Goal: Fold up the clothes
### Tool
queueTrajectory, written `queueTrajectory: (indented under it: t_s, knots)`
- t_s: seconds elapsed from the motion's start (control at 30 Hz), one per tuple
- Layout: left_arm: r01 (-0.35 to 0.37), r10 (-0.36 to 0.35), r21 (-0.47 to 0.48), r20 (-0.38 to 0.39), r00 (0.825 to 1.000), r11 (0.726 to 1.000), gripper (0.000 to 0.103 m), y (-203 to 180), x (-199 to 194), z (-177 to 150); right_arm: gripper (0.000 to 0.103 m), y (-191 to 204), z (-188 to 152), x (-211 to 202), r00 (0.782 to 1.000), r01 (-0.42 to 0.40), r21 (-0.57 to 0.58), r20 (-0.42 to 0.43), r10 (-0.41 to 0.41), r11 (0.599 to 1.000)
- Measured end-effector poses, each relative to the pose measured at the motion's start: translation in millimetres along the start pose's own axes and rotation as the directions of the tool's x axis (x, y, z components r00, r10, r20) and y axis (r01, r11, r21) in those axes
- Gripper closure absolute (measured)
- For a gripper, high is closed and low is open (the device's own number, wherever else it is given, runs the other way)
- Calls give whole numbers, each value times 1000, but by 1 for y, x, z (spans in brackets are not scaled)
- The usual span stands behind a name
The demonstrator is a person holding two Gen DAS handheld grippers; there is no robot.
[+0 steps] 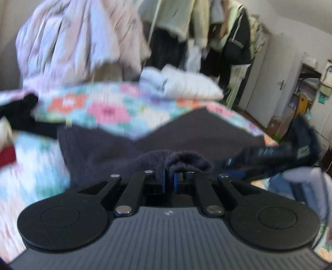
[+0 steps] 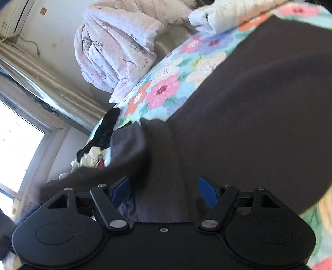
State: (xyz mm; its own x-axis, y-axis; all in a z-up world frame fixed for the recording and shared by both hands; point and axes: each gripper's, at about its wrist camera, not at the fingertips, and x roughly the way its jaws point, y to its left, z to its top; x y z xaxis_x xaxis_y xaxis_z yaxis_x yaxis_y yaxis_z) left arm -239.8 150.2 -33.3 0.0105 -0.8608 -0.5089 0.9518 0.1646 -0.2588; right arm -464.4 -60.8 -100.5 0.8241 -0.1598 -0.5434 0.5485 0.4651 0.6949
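Observation:
A dark navy fleece garment [image 1: 197, 133] lies spread over the flowered bedsheet [image 1: 108, 108]. My left gripper [image 1: 169, 172] is shut on a bunched edge of it, which bulges up around the fingertips. In the right wrist view the same garment [image 2: 249, 103] covers most of the bed, and a lifted flap [image 2: 128, 145] stands at its left edge. My right gripper [image 2: 165, 191] is open just above it, blue pads [image 2: 121, 190] wide apart with a ridge of the cloth running between them, untouched. A gloved hand [image 1: 307, 187] shows blurred at the right edge of the left wrist view.
A pale quilt [image 2: 116, 52] is heaped at the head of the bed, with folded white clothes [image 2: 217, 14] beside it. A small pile of black and white garments [image 2: 97, 141] lies near the window side. Hanging clothes [image 1: 207, 31] and a door [image 1: 269, 89] are beyond the bed.

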Motion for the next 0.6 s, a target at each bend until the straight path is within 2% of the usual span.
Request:
queueTrajectory:
  t_s: [0.07,0.13,0.23,0.33,0.4,0.47,0.53,0.57,0.6]
  knots:
    - [37,-37,-13,-30,999,999,96,-4,-1,-12,25,0,-6,-1,1000,-15,16,-11,15,1000]
    - [54,-53,16,-30,998,998,96,-11,-2,-20,25,-2,-11,2,999,-34,47,-15,35,998]
    - [75,-73,45,-52,996,996,96,-19,1,-30,25,-12,-16,9,995,-89,141,-22,93,986]
    - [89,-90,-12,-104,991,996,96,-23,16,-44,25,-23,-23,11,988,-147,250,-13,155,957]
    - [101,-108,-63,-127,986,993,96,-29,25,-50,25,-23,-26,11,986,-152,266,-19,163,952]
    - [145,-159,-127,-112,981,981,96,-30,27,-52,25,-24,-30,12,981,-175,290,-26,191,941]
    - [149,-156,-83,-82,984,985,96,-37,23,-51,25,-26,-37,14,964,-241,348,-26,266,906]
    - [154,-158,-64,-63,985,986,96,-41,21,-51,25,-24,-39,16,959,-249,360,-35,280,899]
    - [166,-169,-53,-53,984,985,96,-43,19,-50,25,-19,-40,19,960,-242,333,-51,274,911]
